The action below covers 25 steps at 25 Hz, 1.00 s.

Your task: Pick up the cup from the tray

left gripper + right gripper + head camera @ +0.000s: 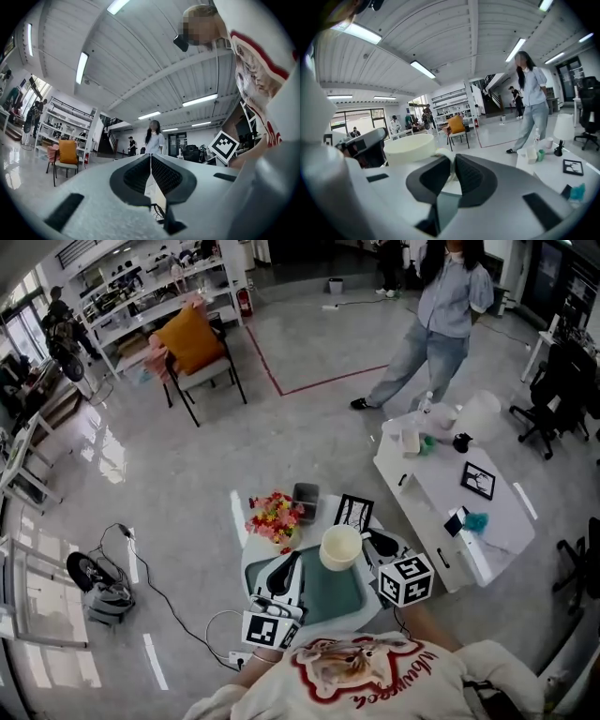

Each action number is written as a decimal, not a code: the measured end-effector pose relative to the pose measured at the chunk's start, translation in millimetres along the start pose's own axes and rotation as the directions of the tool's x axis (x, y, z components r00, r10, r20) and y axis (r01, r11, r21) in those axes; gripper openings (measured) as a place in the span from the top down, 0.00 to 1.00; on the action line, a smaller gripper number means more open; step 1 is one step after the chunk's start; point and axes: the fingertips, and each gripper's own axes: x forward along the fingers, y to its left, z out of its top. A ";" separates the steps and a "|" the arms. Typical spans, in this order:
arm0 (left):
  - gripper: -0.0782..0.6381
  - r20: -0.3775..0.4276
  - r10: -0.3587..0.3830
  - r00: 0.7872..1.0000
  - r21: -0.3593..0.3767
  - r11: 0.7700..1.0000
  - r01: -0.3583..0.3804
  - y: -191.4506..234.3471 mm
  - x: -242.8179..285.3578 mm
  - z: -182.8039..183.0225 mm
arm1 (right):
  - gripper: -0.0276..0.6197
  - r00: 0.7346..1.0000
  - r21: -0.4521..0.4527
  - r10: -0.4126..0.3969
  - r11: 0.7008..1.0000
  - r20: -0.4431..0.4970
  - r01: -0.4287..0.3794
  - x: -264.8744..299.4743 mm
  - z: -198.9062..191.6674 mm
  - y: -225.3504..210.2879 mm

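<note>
A cream cup (339, 547) sits at the far edge of the green tray (333, 596) on a small round table. My right gripper (367, 542) is shut on the cup's handle from the right. In the right gripper view the cup (410, 147) fills the left, and its handle runs between the closed jaws of my right gripper (451, 164). Whether the cup still rests on the tray I cannot tell. My left gripper (294, 559) hangs over the tray's left side, shut and holding nothing; in its own view the left gripper (151, 161) has its pads pressed together.
A bunch of red and yellow flowers (275, 515), a dark box (306, 493) and a black wire rack (353, 512) stand at the table's far side. A long white table (450, 512) with small items lies to the right. A person (441, 324) stands beyond it. Cables lie on the floor (159, 596).
</note>
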 end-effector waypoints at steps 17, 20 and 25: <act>0.87 0.009 -0.162 0.987 -0.058 0.985 0.162 -18.2 7.2 -16.5 | 0.88 0.974 0.086 -0.174 0.983 0.148 0.162 -50.8 18.0 1.4; 0.87 0.025 -0.181 0.983 -0.043 0.982 0.182 -23.9 4.1 -9.8 | 0.88 0.967 0.047 -0.194 0.981 0.164 0.188 -61.8 22.0 6.4; 0.87 0.041 -0.195 0.980 -0.014 0.980 0.196 -33.8 -3.6 0.9 | 0.88 0.964 0.045 -0.194 0.981 0.183 0.189 -78.4 19.2 13.8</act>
